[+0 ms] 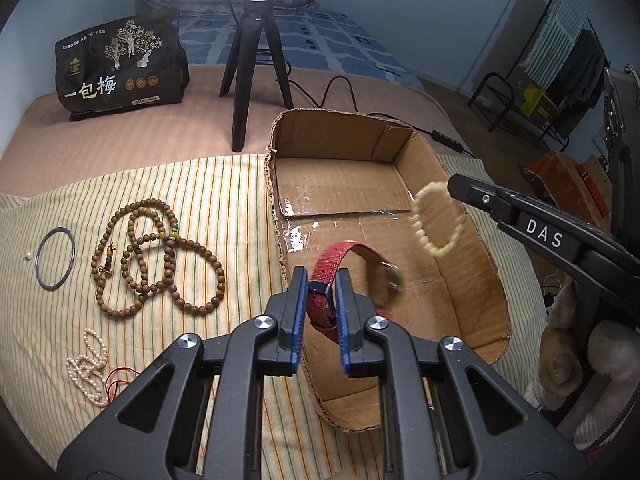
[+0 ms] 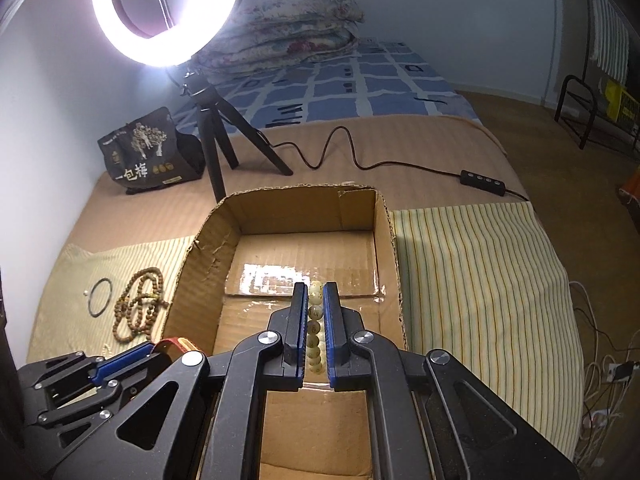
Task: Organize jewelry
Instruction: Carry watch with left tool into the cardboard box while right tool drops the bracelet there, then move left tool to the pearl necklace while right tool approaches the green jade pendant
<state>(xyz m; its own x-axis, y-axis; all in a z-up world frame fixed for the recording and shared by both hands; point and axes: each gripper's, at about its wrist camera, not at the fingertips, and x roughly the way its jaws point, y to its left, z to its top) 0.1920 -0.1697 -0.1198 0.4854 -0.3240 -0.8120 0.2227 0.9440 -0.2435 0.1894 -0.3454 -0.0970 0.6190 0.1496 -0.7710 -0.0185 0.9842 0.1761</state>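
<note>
My left gripper (image 1: 321,272) is shut on a red fabric watch strap (image 1: 334,256), holding it over the near left part of an open cardboard box (image 1: 460,280); its metal buckle (image 1: 390,280) hangs blurred to the right. My right gripper (image 2: 315,287) is shut on a cream bead bracelet (image 2: 315,312) above the box floor (image 2: 304,248). The left wrist view shows that bracelet (image 1: 424,236) dangling as a loop from the right gripper (image 1: 456,184). A long wooden bead necklace (image 1: 160,264), a thin metal bangle (image 1: 55,258) and a pearl strand (image 1: 90,364) lie on the striped cloth (image 1: 224,208) left of the box.
A ring light (image 2: 168,12) on a black tripod (image 1: 256,60) stands behind the box, beside a dark printed bag (image 1: 120,64). Its cable and controller (image 2: 482,178) run across the bed to the right. A tiny loose pearl (image 1: 28,256) and red thread (image 1: 118,380) lie at the left.
</note>
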